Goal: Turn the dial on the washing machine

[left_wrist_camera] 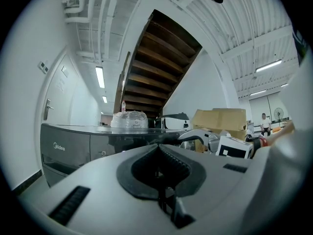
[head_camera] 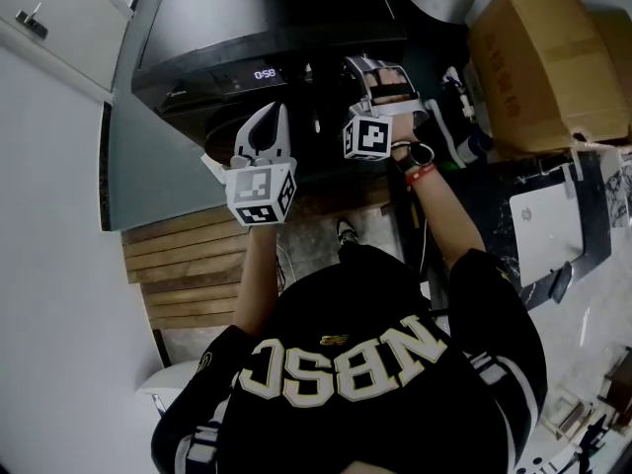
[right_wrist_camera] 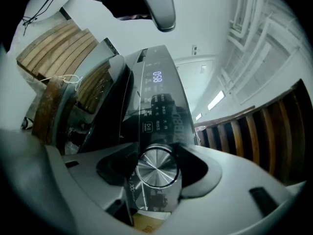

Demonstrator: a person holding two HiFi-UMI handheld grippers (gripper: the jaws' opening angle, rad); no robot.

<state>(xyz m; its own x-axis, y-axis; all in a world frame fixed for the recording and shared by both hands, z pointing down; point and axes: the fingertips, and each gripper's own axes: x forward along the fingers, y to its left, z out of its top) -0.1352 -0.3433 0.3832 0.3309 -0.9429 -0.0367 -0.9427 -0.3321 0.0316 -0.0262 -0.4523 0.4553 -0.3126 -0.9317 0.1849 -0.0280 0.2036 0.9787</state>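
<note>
Right claw (right_wrist_camera: 158,170) is gripping the dial (right_wrist_camera: 156,165), left claw (left_wrist_camera: 159,173) clenched on nothing. Turn step's on; next it needs a steady wrist twist.

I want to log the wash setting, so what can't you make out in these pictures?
Right gripper view: the panel labels above the dial are too small and blurred to read.
Right gripper view: no pointer mark shows on the dial, so its setting cannot be told.
Head view: the dial is hidden behind the right tongs.
</note>
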